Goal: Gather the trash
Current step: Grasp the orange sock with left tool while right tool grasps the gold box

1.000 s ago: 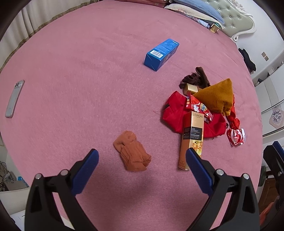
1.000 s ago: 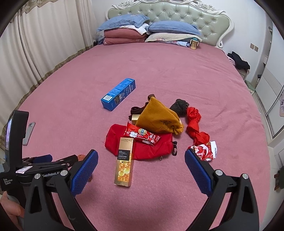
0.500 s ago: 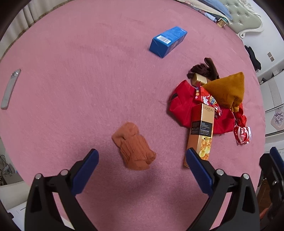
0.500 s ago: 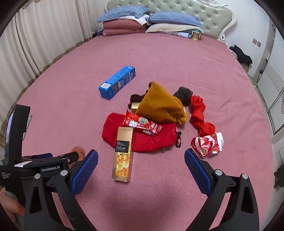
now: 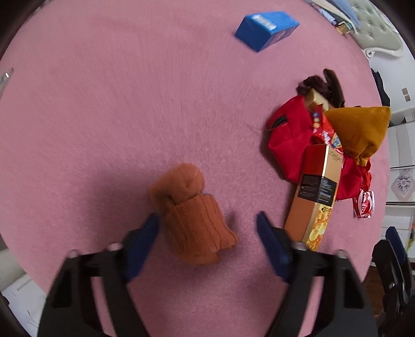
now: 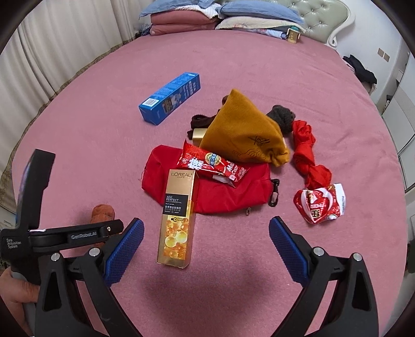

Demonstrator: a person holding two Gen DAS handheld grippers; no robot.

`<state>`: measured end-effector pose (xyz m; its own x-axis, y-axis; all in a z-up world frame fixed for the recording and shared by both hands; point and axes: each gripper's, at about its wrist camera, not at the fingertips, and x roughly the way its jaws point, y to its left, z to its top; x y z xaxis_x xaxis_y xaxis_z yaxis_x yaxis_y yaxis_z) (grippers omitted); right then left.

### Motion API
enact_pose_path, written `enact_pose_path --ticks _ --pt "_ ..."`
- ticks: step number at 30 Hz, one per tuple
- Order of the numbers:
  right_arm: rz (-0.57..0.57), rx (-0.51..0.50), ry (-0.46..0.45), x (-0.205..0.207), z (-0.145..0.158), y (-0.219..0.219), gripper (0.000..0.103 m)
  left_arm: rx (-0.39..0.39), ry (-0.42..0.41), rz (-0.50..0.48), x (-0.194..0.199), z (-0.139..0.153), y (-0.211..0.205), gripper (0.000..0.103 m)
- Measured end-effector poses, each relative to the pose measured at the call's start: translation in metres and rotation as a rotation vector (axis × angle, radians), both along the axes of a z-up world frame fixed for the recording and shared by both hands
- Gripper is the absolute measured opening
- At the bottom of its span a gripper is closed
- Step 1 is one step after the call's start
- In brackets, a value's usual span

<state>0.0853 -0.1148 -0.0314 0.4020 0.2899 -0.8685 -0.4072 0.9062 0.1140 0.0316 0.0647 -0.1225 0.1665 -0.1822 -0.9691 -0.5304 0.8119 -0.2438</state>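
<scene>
On the pink bedspread lie a gold L'Oreal box (image 6: pixel 179 215), a red snack wrapper (image 6: pixel 212 163), a crumpled red-and-white wrapper (image 6: pixel 320 199) and a blue box (image 6: pixel 170 98). My left gripper (image 5: pixel 207 233) is open, low over the bed, its fingers either side of a rolled orange sock (image 5: pixel 193 215) without squeezing it. The gold box (image 5: pixel 315 199) stands just right of it. My right gripper (image 6: pixel 206 246) is open and empty, above the near end of the gold box.
A red bag (image 6: pixel 228 186), a mustard pouch (image 6: pixel 243 134), a red cloth (image 6: pixel 307 153), dark brown socks (image 6: pixel 281 116) and a small gold box (image 6: pixel 198 134) lie in the pile. Pillows (image 6: pixel 220 15) are at the headboard. A phone (image 5: pixel 5 77) lies far left.
My left gripper has dropped towards the bed and forward, so its fingers now straddle the orange sock. My right gripper has moved closer to the gold box and the pile.
</scene>
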Motion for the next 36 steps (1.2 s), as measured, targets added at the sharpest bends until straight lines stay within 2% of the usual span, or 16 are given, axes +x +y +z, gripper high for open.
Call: enact_pose_path --ticks 2,4,7,12,15,17,20,24,27,29,36 --pt "0.004 -0.002 0.01 0.002 -0.004 0.004 0.093 -0.011 0.022 0.007 0.001 -0.009 0.002 0.046" --pt "0.011 -0.001 0.023 0.004 -0.009 0.008 0.093 0.002 0.034 0.01 0.002 -0.014 0.006 0.035" --pt "0.022 -0.012 0.047 0.007 -0.02 0.016 0.092 -0.008 0.024 0.018 0.001 -0.015 0.012 0.028" --pt "0.03 -0.026 0.119 0.014 -0.045 0.029 0.084 0.017 -0.001 -0.031 0.003 -0.012 0.008 0.026" --pt "0.029 -0.04 0.192 0.021 -0.063 0.036 0.072 0.024 -0.014 -0.045 0.006 -0.009 0.007 0.026" --pt "0.022 -0.035 0.231 0.025 -0.073 0.039 0.068 0.016 -0.027 -0.051 0.008 -0.007 0.008 0.026" --pt "0.027 -0.027 0.298 0.029 -0.086 0.041 0.042 0.013 -0.042 -0.065 0.012 -0.001 0.007 0.026" --pt "0.019 0.015 0.329 0.028 -0.085 0.032 0.038 0.006 -0.072 -0.087 0.017 0.009 0.003 0.026" --pt "0.005 0.06 0.346 0.024 -0.076 0.014 0.036 -0.016 -0.093 -0.126 0.019 0.021 -0.018 0.026" --pt "-0.024 0.1 0.354 0.02 -0.067 -0.006 0.036 -0.032 -0.105 -0.15 0.021 0.026 -0.026 0.026" --pt "-0.173 0.187 0.348 0.002 -0.045 -0.104 0.036 -0.091 -0.129 -0.294 0.026 0.049 -0.11 0.026"
